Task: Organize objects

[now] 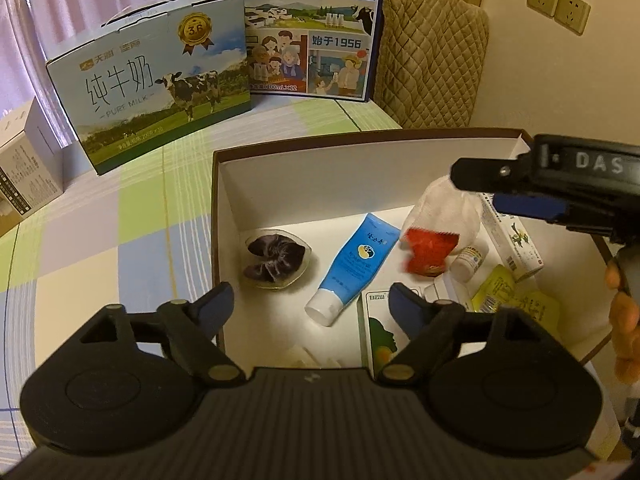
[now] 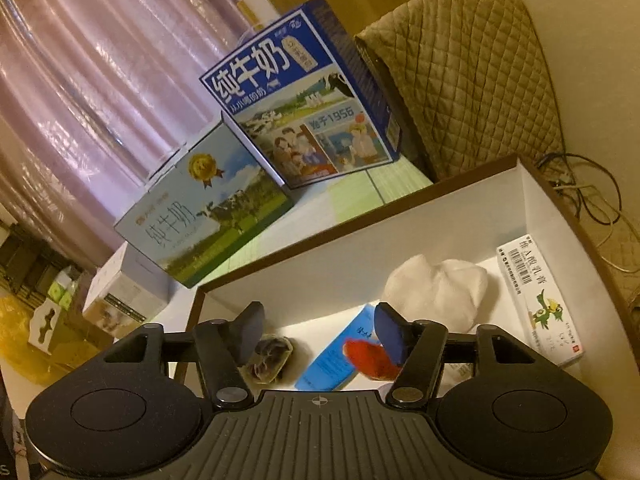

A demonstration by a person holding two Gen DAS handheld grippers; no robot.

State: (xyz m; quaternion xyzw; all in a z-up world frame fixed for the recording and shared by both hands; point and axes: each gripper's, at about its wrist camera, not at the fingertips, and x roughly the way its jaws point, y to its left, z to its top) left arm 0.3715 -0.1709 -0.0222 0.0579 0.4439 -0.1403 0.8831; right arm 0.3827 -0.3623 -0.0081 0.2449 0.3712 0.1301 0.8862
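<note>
- Two grippers here, both with jaws spread wide and nothing between them. The left gripper (image 1: 310, 304) hangs over the near edge of the box (image 1: 304, 184); the right gripper (image 2: 318, 330) hovers over the same box from the other side.
- Just ahead of the left gripper, on the box floor: a blue tube (image 1: 354, 268) lying cap toward it, and left of that a dark scrunchie (image 1: 276, 258) in a clear wrapper.
- By its right finger there's a green-and-white carton (image 1: 382, 332), partly hidden.
- A bit further, a blurry red thing (image 1: 430, 250), a small white bottle (image 1: 470, 262), yellow packets (image 1: 516, 300) and a white mesh pouch (image 1: 444, 210).
- To the right gripper's right, a long ointment carton (image 2: 538, 300) rests along the box wall.
- Well past the box, on the checked cloth (image 1: 120, 224), stand two milk cartons: a pale one (image 1: 156, 76) left, a blue one (image 1: 310, 28) behind.
</note>
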